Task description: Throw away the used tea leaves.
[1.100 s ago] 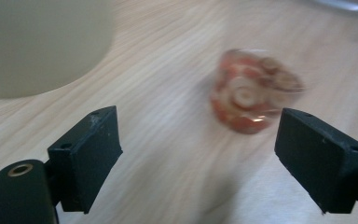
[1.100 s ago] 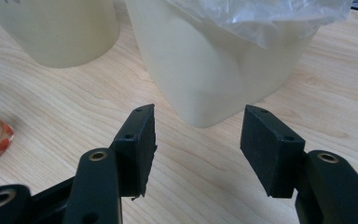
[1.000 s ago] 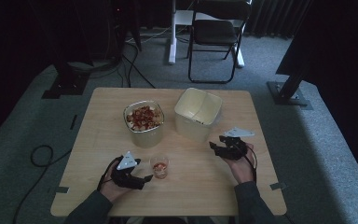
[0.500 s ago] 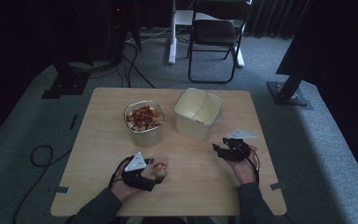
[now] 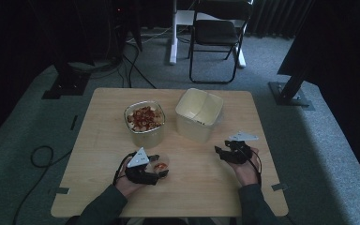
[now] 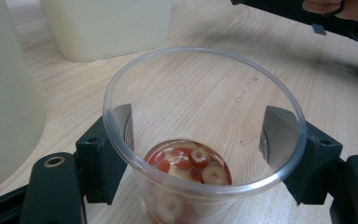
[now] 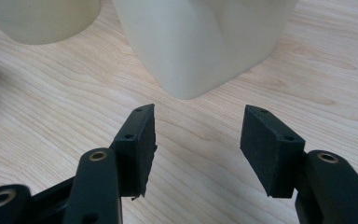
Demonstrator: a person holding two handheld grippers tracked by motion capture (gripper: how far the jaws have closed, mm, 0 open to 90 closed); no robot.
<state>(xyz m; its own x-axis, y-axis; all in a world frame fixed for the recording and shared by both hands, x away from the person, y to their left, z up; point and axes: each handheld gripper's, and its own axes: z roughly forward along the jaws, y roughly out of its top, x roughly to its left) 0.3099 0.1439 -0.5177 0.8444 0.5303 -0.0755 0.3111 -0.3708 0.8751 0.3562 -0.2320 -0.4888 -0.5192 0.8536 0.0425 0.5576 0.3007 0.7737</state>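
Centrally, left gripper [image 6: 198, 140] fingers [image 6: 279, 140] flank the cup [image 6: 204, 135], wood table [image 6: 200, 93] beyond.

Wooden surface [image 5: 98, 154] | far: snack bowl [image 5: 145, 121], empty white tub [image 5: 199, 114] | near left: tongs [image 5: 158, 166] around small cup [image 5: 160, 165] | near right: tongs [image 5: 221, 153] on surface

A dim lab: carpet floor [image 5: 23, 122], trailing cables [image 5: 40, 157], rig stands [image 5: 68, 82]
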